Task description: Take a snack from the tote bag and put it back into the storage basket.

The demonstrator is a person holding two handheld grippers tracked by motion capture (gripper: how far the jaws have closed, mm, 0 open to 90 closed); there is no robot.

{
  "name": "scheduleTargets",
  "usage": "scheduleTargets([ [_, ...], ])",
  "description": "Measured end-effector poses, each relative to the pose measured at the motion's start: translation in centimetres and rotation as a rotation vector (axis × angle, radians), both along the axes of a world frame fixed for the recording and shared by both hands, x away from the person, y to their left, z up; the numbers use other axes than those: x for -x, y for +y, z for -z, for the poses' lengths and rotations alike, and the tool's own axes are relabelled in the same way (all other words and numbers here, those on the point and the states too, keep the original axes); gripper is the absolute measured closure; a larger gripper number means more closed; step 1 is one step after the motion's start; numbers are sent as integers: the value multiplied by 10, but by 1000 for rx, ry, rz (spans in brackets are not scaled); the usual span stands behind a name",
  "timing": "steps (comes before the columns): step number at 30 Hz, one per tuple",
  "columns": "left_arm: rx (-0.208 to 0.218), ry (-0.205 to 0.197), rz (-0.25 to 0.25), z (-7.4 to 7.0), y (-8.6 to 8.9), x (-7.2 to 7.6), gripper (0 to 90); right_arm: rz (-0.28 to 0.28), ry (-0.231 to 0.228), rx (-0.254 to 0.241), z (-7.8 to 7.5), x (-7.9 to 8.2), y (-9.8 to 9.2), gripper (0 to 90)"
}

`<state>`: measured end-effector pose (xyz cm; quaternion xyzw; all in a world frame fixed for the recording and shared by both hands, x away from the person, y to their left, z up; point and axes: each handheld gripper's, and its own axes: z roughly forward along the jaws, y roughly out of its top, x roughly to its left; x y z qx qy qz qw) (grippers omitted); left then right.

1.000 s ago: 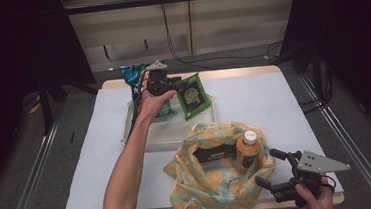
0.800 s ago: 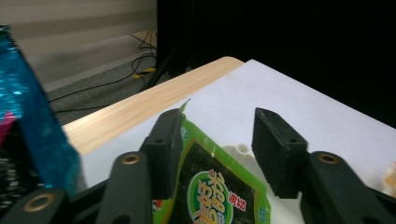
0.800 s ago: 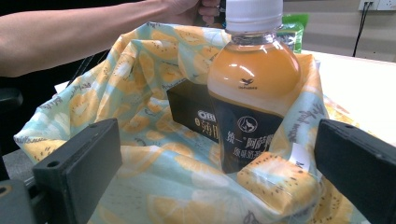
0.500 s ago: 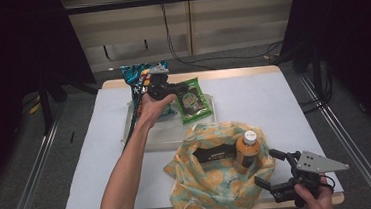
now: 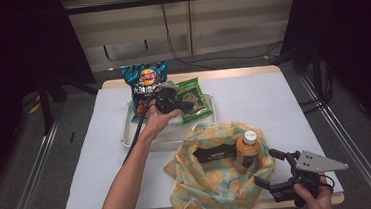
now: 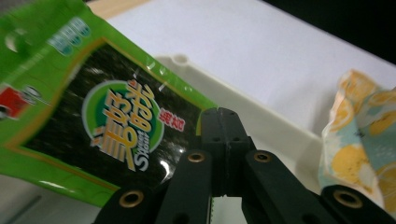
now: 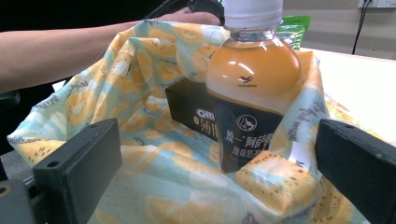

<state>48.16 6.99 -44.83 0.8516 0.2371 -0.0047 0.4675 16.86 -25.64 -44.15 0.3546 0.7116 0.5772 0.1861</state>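
Note:
In the white tray (image 5: 130,135) at the back, a green seaweed snack packet (image 5: 196,99) lies beside a blue chip bag (image 5: 144,83). My left gripper (image 5: 187,103) has just been closing. Its jaws now meet on the lower edge of the green packet (image 6: 116,121), as the left gripper (image 6: 226,116) view shows. In front of the tray stands a lemon-print cloth bag (image 5: 215,187) holding an orange drink bottle (image 5: 247,152) and a black box (image 5: 214,155). My right gripper (image 5: 265,167) is open at the bag's right side, the bottle (image 7: 252,79) straight ahead of its jaws.
The tray's white rim (image 6: 261,116) runs just behind the left jaws, and the cloth bag's edge (image 6: 364,140) is off to their right. White table cover (image 5: 253,104) stretches to the right of the tray. The bag's cloth (image 7: 154,177) bunches between the right jaws.
My left hand has swung from the blue chip bag rightward and down to the green packet, and its jaws have closed on the packet's edge. The right hand has kept still.

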Motion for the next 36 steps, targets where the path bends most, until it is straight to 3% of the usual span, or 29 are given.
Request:
scheduleTargets([
  [4,-68,13,37,14,-13,3,900,-3,1,1,0,0,0,4],
  [8,-98,29,58,21,-19,3,900,5,0,4,0,0,-1,4],
  [9,-134,24,52,21,-20,3,900,6,-1,5,0,0,-1,4],
  [11,-161,36,80,22,-19,2,900,4,0,6,0,0,-2,4],
  [12,-133,37,72,25,-20,2,900,4,0,7,0,0,-2,4],
  [13,-178,43,72,24,-18,1,900,-2,-3,6,0,0,-1,4],
  [14,-187,46,70,25,-17,0,900,-4,-2,7,0,0,0,4],
  [15,-165,58,52,27,-17,0,900,-5,-1,5,0,0,0,4],
  [19,-183,56,20,28,-12,-4,900,-1,0,2,0,0,0,4],
  [20,-213,54,16,28,-12,-5,900,0,0,2,0,0,0,4],
  [22,-235,41,-12,28,-13,-7,900,-3,-2,7,0,0,0,4],
  [23,-218,57,-5,29,-13,-9,900,-3,0,5,0,0,0,4],
  [30,-206,47,-47,31,-14,-16,900,-1,-1,5,0,1,-1,4],
  [34,-205,26,-60,31,-16,-19,900,-1,-1,4,0,1,-1,4],
  [36,-224,3,-85,31,-17,-19,900,-1,-2,4,0,1,-1,4],
])
